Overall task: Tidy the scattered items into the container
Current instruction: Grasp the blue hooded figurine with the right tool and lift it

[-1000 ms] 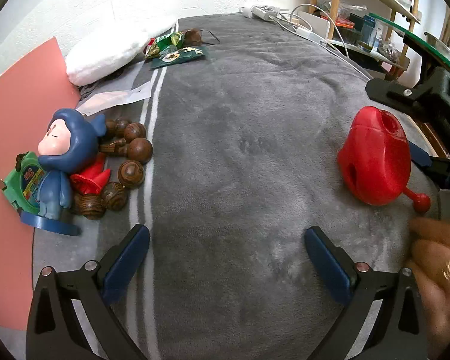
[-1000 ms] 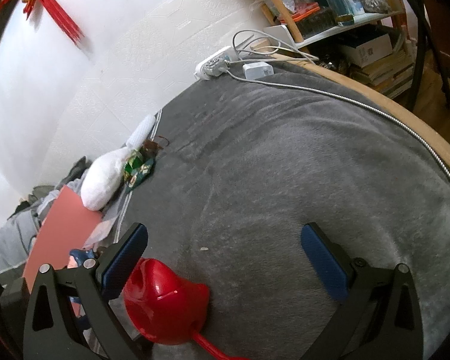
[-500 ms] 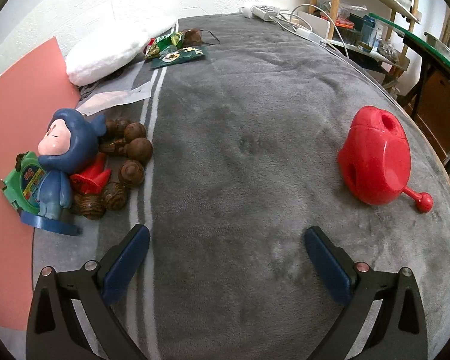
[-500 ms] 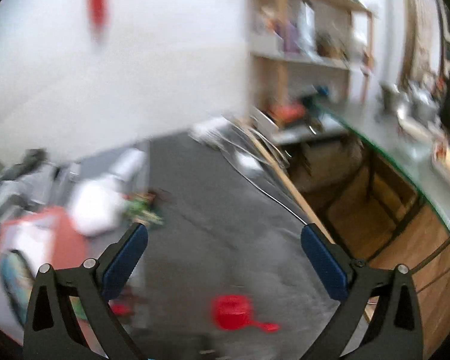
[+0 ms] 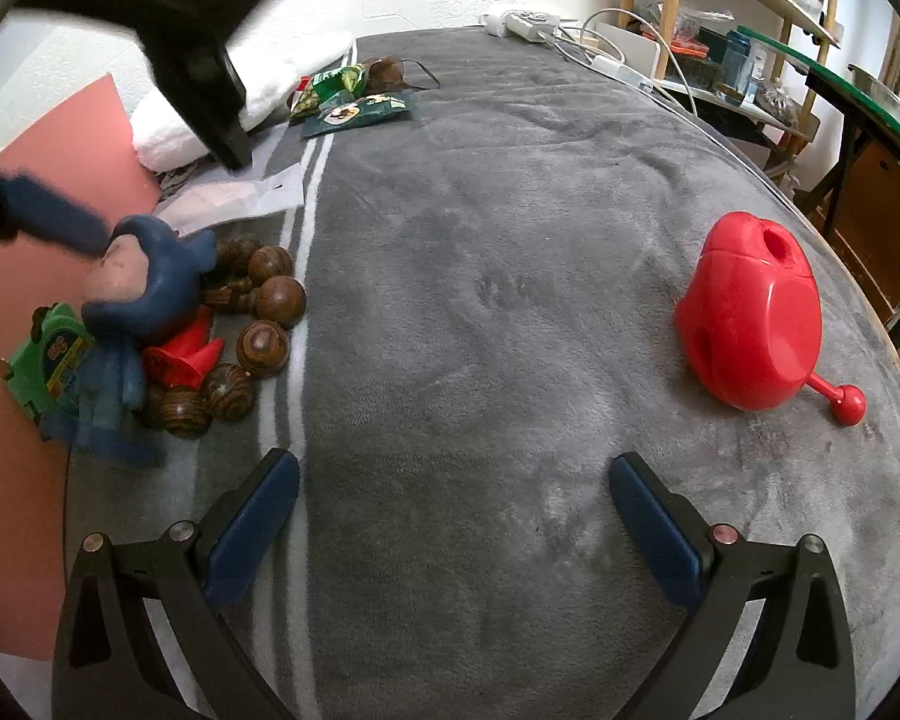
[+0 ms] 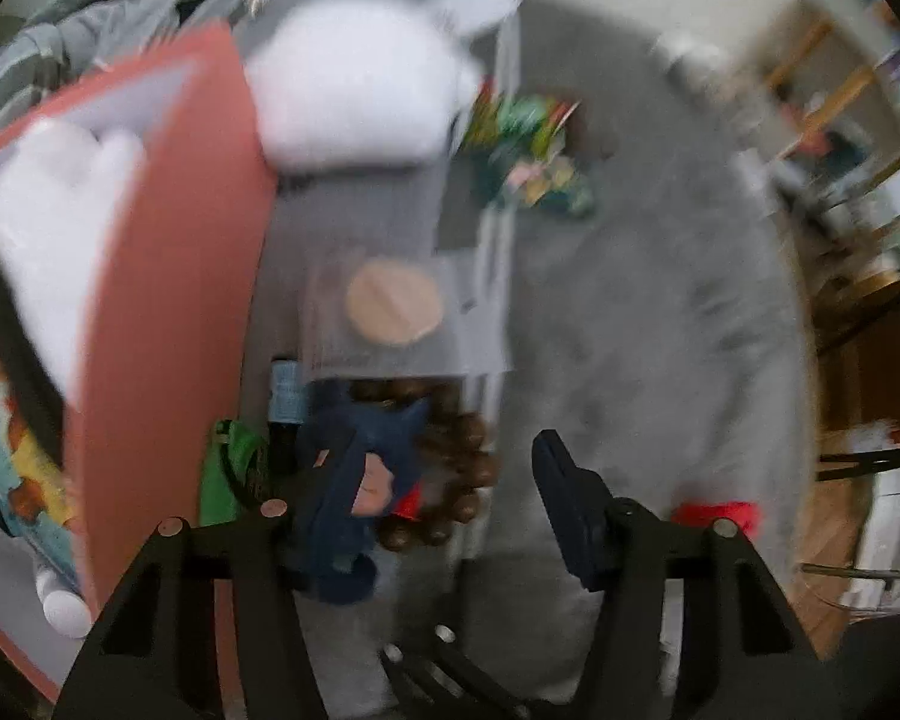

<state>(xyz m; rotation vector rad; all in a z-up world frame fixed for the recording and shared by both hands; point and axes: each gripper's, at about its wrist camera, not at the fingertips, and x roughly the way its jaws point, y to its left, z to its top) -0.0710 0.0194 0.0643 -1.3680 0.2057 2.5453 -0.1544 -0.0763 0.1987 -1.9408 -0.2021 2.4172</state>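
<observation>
2 grippers: left gripper (image 5: 453, 531) gapes empty; right gripper (image 6: 444, 480), jaws just narrowing, straddles blue figurine (image 6: 384, 456), unpinched. Rigid, top-heavy, probably light: grip its big head.

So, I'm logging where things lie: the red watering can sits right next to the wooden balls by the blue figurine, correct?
No. The left wrist view shows the watering can alone on the far right of the blanket, well apart from the wooden balls, which do lie by the blue figurine.
</observation>
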